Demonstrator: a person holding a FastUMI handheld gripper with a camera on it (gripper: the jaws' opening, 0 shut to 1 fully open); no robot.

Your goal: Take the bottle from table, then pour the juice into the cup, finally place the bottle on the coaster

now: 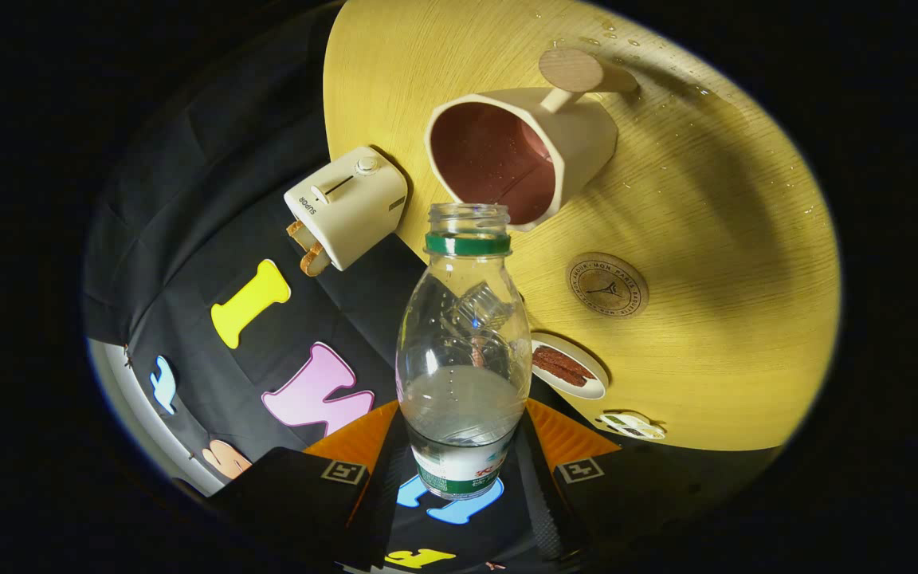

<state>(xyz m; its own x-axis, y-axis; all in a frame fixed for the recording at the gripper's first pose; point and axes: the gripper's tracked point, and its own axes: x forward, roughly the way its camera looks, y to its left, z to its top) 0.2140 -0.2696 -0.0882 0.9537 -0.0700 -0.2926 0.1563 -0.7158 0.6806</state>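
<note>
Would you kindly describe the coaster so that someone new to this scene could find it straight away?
Start from the round yellow wooden table. Beyond the clear bottle that the claw is shut on stands a cream cup, and the coaster lies flat on the table beside the bottle's neck, between the cup and a small dish. It is a thin tan disc with a dark ring and emblem stamped on it, bare on top.

Tongs (463,470) grip the open bottle (463,351) before the cup (519,151).
</note>
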